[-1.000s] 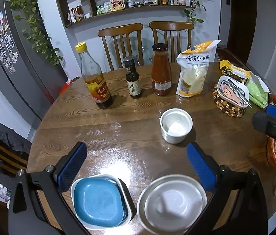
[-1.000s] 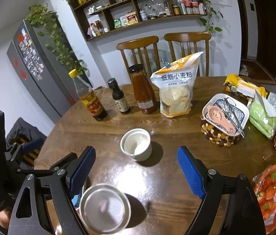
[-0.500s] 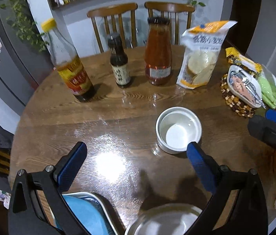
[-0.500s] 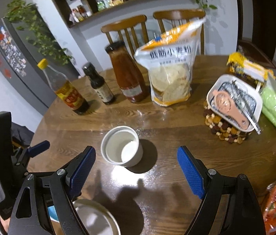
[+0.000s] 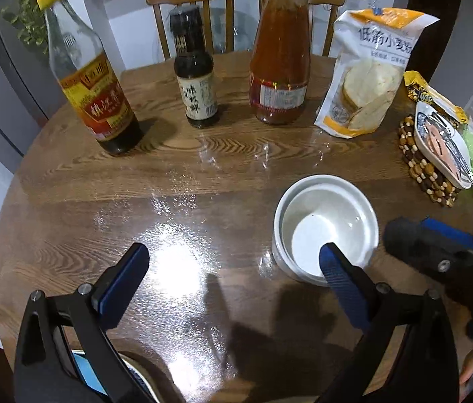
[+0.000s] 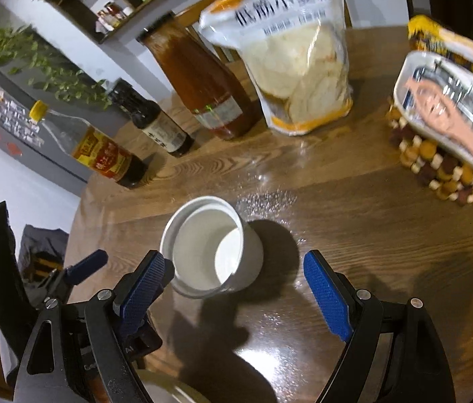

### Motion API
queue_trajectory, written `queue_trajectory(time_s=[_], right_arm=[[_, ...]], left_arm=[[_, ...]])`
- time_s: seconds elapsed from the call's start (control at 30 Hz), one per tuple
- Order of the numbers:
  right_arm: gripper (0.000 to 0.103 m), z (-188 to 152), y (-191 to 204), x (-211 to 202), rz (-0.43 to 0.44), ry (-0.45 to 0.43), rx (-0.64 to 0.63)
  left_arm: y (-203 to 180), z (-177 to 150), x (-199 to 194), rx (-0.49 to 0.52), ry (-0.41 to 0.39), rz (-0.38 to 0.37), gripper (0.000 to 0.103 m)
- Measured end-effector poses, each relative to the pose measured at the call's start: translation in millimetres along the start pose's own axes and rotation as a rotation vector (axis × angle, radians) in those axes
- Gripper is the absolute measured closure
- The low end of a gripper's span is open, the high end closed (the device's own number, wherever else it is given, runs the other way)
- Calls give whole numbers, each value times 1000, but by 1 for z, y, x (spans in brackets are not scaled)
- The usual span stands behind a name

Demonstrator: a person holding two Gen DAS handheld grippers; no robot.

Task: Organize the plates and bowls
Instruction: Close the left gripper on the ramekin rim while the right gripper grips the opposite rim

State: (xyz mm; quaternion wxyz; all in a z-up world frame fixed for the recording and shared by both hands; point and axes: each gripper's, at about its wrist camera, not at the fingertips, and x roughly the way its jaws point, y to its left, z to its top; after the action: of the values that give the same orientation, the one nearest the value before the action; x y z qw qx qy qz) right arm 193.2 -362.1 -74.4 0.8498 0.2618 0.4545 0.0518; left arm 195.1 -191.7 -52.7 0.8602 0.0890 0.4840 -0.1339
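A small white bowl (image 5: pixel 325 226) stands upright on the round wooden table (image 5: pixel 186 181). It also shows in the right wrist view (image 6: pixel 211 247). My left gripper (image 5: pixel 233 270) is open and empty, and its right finger overlaps the bowl's near rim. My right gripper (image 6: pixel 234 280) is open and empty, with the bowl just ahead between its fingers, closer to the left finger. The right gripper also shows at the right of the left wrist view (image 5: pixel 444 252). A blue dish (image 5: pixel 88 374) peeks out at the bottom edge, mostly hidden.
At the back of the table stand a vinegar bottle (image 5: pixel 92 84), a small dark sauce bottle (image 5: pixel 196 74), a red sauce bottle (image 5: pixel 280 60) and a flour bag (image 5: pixel 367 74). A patterned dish on a beaded mat (image 5: pixel 437 147) sits at the right. Two chairs stand behind.
Both grippers have moved forward and down toward the white bowl. The blue dish and the steel plate have slid out of view at the bottom. Both grippers stay open.
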Motion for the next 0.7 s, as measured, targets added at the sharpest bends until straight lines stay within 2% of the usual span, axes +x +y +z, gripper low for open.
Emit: queue_trajectory(time_s=[0.27, 0.33, 0.47, 0.5, 0.6, 0.7], right_arm=[[18, 1, -7, 16, -16, 9, 37], [25, 1, -9, 19, -11, 16, 48], [27, 2, -16, 25, 2, 26, 68], [29, 2, -16, 25, -11, 21, 80], [44, 4, -17, 31, 2, 39, 78], [49, 4, -18, 36, 8, 54, 73]], left_arm=[[-8, 2, 19, 6, 27, -7, 12], [-9, 2, 24, 5, 41, -22, 15], [-14, 1, 31, 13, 49, -44, 25], [-15, 1, 32, 16, 50, -48, 26], [-18, 1, 38, 13, 61, -62, 35], [-19, 2, 42, 5, 69, -75, 41]])
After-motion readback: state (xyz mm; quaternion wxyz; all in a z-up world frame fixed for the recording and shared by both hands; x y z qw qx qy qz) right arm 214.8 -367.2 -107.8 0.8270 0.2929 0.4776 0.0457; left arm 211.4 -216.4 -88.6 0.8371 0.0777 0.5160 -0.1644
